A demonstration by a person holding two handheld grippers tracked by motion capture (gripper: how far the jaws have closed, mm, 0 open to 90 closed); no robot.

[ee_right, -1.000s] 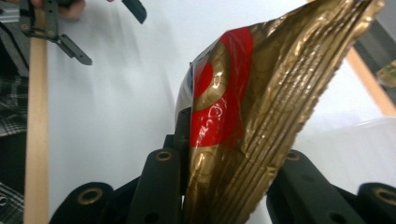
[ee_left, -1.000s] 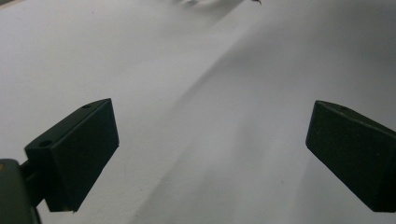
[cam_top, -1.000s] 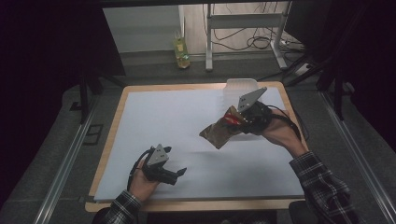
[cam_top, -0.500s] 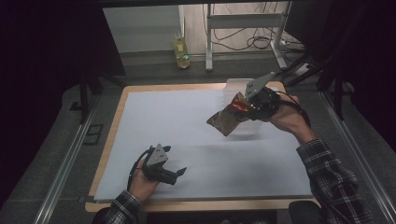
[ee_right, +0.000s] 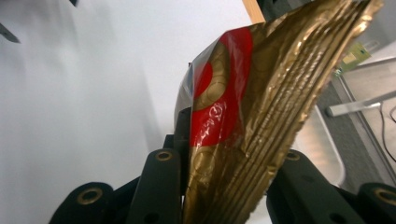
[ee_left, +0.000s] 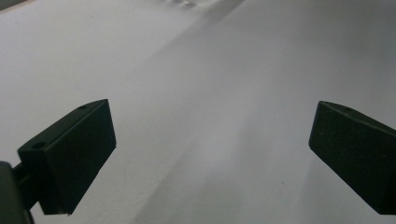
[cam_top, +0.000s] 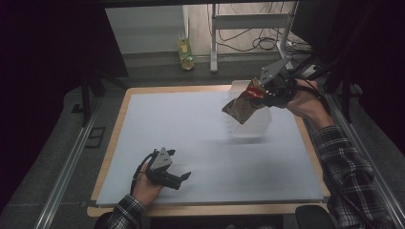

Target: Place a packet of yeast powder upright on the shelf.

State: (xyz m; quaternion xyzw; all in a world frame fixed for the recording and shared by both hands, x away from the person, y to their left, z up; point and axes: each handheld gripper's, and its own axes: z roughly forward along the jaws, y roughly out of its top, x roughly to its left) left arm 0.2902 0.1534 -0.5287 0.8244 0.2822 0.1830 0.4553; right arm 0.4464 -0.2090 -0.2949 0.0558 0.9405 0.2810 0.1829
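Note:
A gold and red foil snack bag point(cam_top: 241, 107) point(ee_right: 243, 112) hangs in the air over a clear plastic container point(cam_top: 250, 117) at the table's back right. My right gripper point(cam_top: 267, 93) point(ee_right: 224, 186) is shut on the bag's crimped edge, its jaws pressed on both sides of the foil. The container's rim point(ee_right: 327, 149) shows beyond the bag. Near the front left, my left gripper point(cam_top: 184, 177) point(ee_left: 210, 154) rests low over the white mat point(cam_top: 191, 129), jaws wide apart with nothing between them.
The white mat point(ee_left: 187, 70) covers a wooden table whose edge point(cam_top: 114, 138) shows around it. A green bottle point(cam_top: 185, 50) stands on the floor beyond the table, near metal legs and cables. Dark frames flank both sides.
My right gripper has carried the snack bag up and toward the back right, from mid-table to above the clear container. The left gripper has stayed put.

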